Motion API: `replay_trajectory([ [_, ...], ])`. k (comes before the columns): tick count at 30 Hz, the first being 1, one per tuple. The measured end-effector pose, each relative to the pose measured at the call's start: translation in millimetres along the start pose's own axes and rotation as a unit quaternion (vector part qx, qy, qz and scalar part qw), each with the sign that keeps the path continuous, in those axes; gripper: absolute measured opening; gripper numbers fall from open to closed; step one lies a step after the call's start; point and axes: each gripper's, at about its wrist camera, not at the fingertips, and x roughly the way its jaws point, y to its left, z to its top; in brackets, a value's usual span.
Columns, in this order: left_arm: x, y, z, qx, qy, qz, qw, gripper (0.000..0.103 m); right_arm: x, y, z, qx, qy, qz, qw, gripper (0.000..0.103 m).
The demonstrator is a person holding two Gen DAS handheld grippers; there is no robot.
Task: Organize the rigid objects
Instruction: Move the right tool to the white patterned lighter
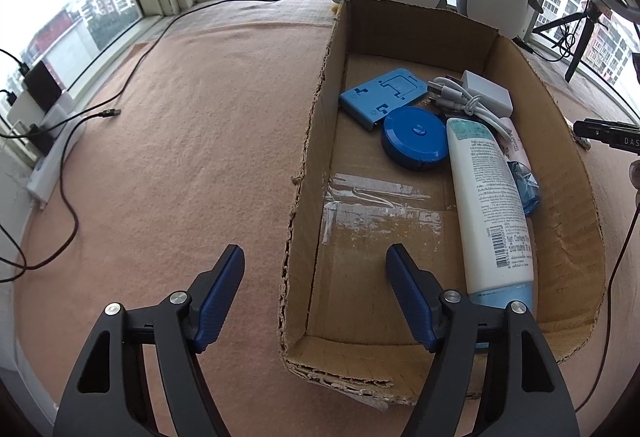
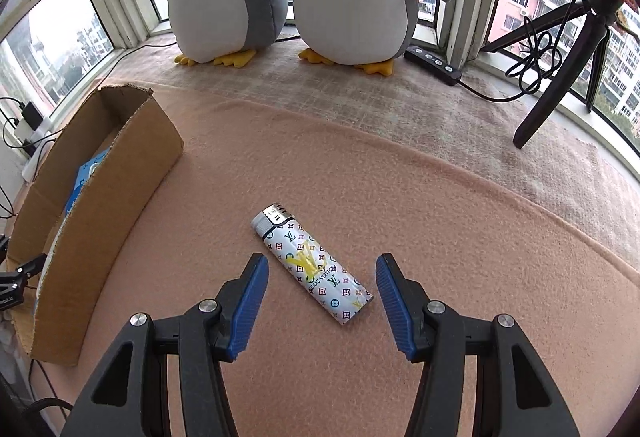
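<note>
Right tongs [image 2: 322, 289] are held spread and empty around the lighter [image 2: 312, 263], which lies askew on the blanket [image 2: 440, 237] beside the cardboard box [image 2: 100, 197]. Left tongs [image 1: 316, 289] are held spread, empty, over the box's near wall. A skewed closure is risked: the lighter could be twisted or squeezed out.

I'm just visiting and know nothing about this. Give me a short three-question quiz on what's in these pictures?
1. True or false: the lighter lies inside the cardboard box.
2. Which is in the box: A) scissors, B) a round blue tape measure, C) a mug?
3. Fill in: the right hand-held gripper is ____ around the lighter.

Key: 1 false, it lies on the blanket; 2 B; 3 open.
</note>
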Motion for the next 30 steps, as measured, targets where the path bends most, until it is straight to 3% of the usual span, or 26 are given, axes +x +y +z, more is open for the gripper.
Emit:
replay_trajectory([
  [13, 0, 3, 0, -0.003, 0.002, -0.002, 1.0000, 0.071, 5, -4, -5, 0.025, 0.018, 0.032, 0.999, 0.052],
  [22, 0, 4, -1, -0.007, 0.001, -0.005, 1.0000, 0.071, -5, 24, -20, 0.023, 0.023, 0.076, 0.997, 0.051],
  [24, 0, 4, -1, -0.006, 0.001, -0.005, 1.0000, 0.071, -6, 32, -20, 0.020, 0.014, 0.061, 0.998, 0.048],
  [26, 0, 3, 0, -0.008, 0.001, -0.006, 0.9999, 0.071, -3, 37, -17, 0.019, 0.012, 0.015, 1.000, 0.046],
  [30, 0, 3, 1, -0.011, 0.000, -0.008, 0.9999, 0.071, 6, 44, -11, 0.019, 0.012, -0.034, 0.999, 0.033],
])
